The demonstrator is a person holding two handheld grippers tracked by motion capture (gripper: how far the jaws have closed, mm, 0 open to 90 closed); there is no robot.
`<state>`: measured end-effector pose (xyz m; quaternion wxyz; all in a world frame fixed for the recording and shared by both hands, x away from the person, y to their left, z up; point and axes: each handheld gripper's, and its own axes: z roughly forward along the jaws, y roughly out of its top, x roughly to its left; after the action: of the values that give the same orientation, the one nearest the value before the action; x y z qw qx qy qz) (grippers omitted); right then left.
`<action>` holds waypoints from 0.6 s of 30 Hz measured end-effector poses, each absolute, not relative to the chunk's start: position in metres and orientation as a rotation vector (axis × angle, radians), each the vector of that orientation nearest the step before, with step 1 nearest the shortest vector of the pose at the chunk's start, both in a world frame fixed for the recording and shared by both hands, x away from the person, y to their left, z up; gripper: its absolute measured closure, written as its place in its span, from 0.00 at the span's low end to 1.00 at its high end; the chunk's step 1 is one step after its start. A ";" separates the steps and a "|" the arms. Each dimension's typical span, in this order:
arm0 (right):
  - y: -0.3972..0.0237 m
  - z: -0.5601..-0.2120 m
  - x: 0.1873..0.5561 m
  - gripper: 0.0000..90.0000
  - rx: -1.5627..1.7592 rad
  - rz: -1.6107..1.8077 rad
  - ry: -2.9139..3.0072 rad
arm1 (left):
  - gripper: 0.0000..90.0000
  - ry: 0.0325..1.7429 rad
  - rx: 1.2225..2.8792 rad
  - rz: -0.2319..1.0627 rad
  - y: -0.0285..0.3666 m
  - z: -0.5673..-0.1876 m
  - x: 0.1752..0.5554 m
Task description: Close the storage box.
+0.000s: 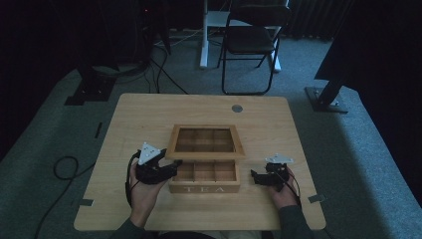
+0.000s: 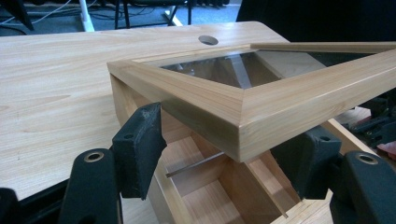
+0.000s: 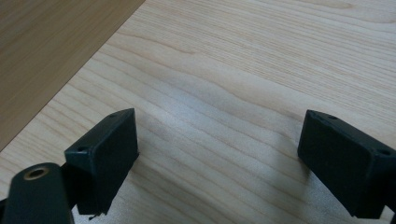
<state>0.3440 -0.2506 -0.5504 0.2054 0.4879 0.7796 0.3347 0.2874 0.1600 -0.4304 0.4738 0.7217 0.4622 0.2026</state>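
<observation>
A wooden tea box (image 1: 204,188) marked TEA stands at the table's near middle, its compartments (image 2: 205,189) empty. Its glass-paned lid (image 1: 205,155) is lifted and tilted above the box. My left gripper (image 1: 171,167) is at the lid's front left corner. In the left gripper view the jaws (image 2: 222,156) stand wide apart, open, with the lid corner (image 2: 280,100) between and just above them. Whether a pad touches the lid I cannot tell. My right gripper (image 1: 254,177) rests to the right of the box, open (image 3: 219,154) over bare table wood.
The light wooden table (image 1: 149,114) has a round cable hole (image 1: 237,108) at the back. A black folding chair (image 1: 251,40) and stand legs stand on the grey carpet beyond. Cables lie on the floor at left.
</observation>
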 end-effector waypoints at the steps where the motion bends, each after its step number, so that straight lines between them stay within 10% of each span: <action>1: -0.251 -0.550 0.344 0.13 1.360 0.933 2.173 | 0.40 1.132 1.765 0.494 0.160 -0.431 0.287; 18: -0.250 -0.550 0.344 0.13 1.365 0.932 2.169 | 0.40 1.154 1.775 0.464 0.160 -0.447 0.280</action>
<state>0.3436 -0.2502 -0.5504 0.2058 0.4898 0.7784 0.3345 0.2797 0.1601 -0.4470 0.4680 0.7238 0.4704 0.1891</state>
